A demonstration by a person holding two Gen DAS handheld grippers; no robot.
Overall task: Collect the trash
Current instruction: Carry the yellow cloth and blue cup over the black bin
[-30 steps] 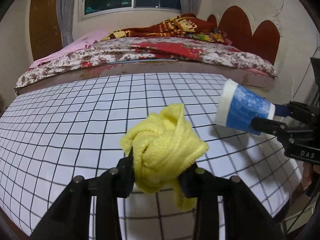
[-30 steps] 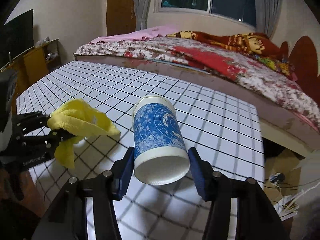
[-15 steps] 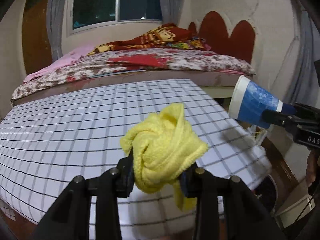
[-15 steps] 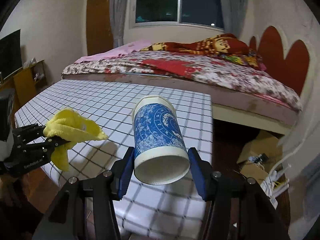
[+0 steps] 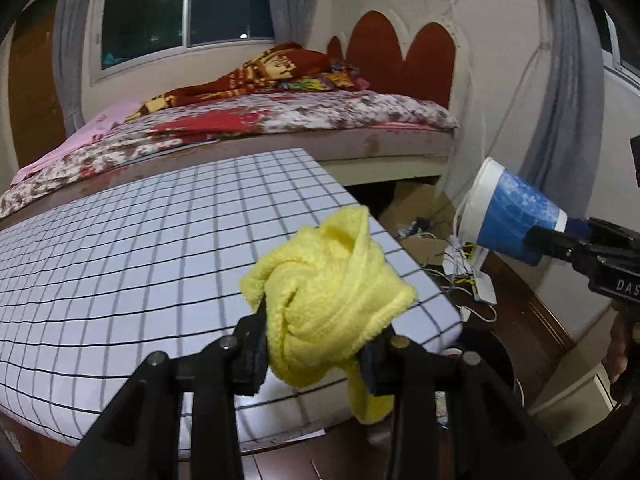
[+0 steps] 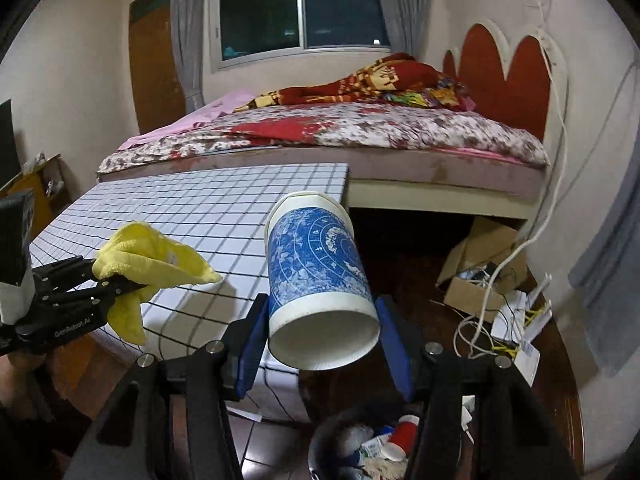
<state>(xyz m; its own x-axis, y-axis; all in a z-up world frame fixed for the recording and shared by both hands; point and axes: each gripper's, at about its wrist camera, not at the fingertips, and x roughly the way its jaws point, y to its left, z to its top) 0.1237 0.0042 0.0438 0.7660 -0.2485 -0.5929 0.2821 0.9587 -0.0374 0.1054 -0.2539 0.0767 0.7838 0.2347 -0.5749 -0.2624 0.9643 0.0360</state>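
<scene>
Behind the checked tabletop point(image 5: 168, 240) stands a bed point(image 6: 360, 136) under a dark window, and on the floor by the tabletop's corner sits a dark trash bin point(image 6: 332, 432) already holding scraps. Carried above the tabletop's edge, the left gripper point(image 5: 316, 344) is clamped narrowly on a bunched yellow cloth point(image 5: 328, 292); it looks soft and light, squashes between the pads and trails a loose tail below, so a hold through the thick middle of the wad seems safest. Out past the corner and above the bin, the right gripper point(image 6: 320, 340) holds a blue-patterned paper cup point(image 6: 316, 276) on its side, pads on opposite walls near the open mouth. Such a cup is probably light and thin-walled, easy to crush or let slip, and the rolled rim is likely its stiffest place for a gentle pinch.
</scene>
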